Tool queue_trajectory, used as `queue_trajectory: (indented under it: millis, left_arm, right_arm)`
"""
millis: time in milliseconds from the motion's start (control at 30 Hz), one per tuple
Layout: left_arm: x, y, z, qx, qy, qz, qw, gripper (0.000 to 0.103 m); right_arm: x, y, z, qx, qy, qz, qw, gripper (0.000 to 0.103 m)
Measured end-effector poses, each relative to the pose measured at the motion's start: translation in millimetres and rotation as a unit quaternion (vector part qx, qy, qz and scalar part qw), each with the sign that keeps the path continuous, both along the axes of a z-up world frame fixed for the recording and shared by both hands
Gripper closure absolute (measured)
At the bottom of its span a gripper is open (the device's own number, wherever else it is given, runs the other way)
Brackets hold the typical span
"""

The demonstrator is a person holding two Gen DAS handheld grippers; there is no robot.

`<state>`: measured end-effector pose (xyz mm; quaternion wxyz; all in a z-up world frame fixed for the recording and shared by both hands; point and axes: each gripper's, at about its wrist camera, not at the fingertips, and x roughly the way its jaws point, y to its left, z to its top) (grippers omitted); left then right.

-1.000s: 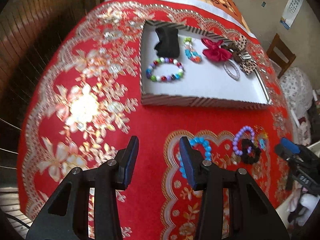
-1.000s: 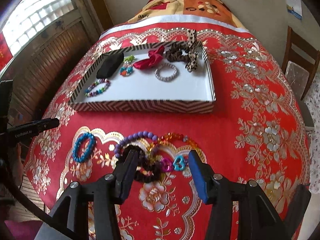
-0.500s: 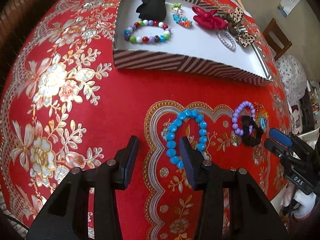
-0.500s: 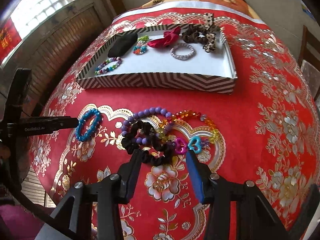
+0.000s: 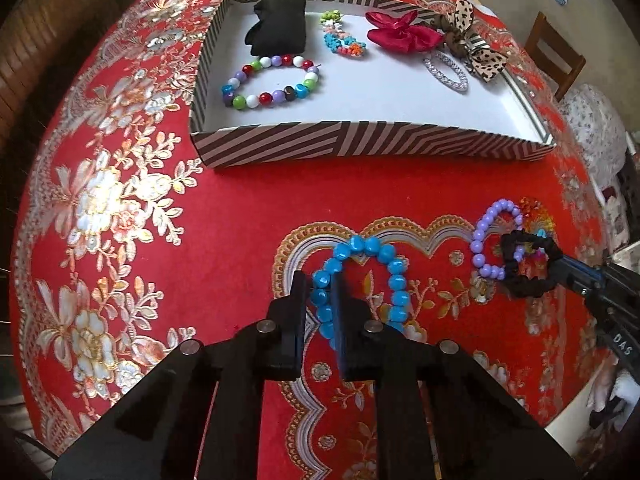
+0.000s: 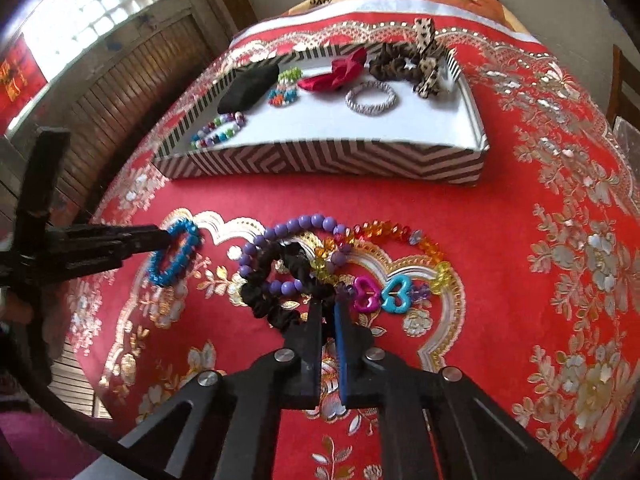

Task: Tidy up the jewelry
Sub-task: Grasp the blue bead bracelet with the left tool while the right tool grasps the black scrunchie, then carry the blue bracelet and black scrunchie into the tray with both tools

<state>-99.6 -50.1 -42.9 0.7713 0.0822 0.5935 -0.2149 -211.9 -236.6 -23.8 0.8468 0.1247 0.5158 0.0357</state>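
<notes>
A: What has the left gripper (image 5: 319,286) got?

B: Its jaws are closed on the near side of the blue bracelet (image 5: 362,280), which lies on the red cloth (image 5: 240,220) in front of the striped tray (image 5: 360,146).

A: And the right gripper (image 6: 328,306)?

B: Jaws pinched on the black scrunchie (image 6: 276,284) — at its near edge. The scrunchie lies tangled with the purple bracelet (image 6: 300,224), and the rainbow bracelet (image 6: 400,236) overlaps both. Two heart charms (image 6: 380,298), one magenta and one turquoise, sit just right of the fingertips.

A: Anything in the tray?

B: A multicolour bead bracelet (image 5: 272,82) at the near left, a black pouch (image 5: 280,30) behind it, a small beaded piece (image 5: 342,42), a red bow (image 5: 400,34), a leopard bow (image 5: 472,40) on a brown scrunchie, and a silver band (image 5: 446,72).

A: The loose pieces — how far from the tray?

B: Well apart from it, all on the cloth near the table's front edge.
</notes>
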Motion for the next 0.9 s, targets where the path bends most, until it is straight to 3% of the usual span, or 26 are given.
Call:
queue_trajectory:
  millis: [267, 467, 900]
  left_arm:
    - [3, 8, 19, -0.046, 0.010, 0.002, 0.9989, 0.096]
    - [3, 10, 46, -0.067, -0.007, -0.006, 0.9977, 0.096]
    - [20, 5, 97, -0.067, -0.060, -0.016, 0.9959, 0.096]
  right_arm:
    - [-7, -14, 41, 0.019, -0.036, -0.017, 0.999, 0.098]
    - [-4, -14, 65, 0.015, -0.061, -0.015, 0.998, 0.098]
    - [16, -19, 94, 0.006, -0.099, -0.009, 0.995, 0.098]
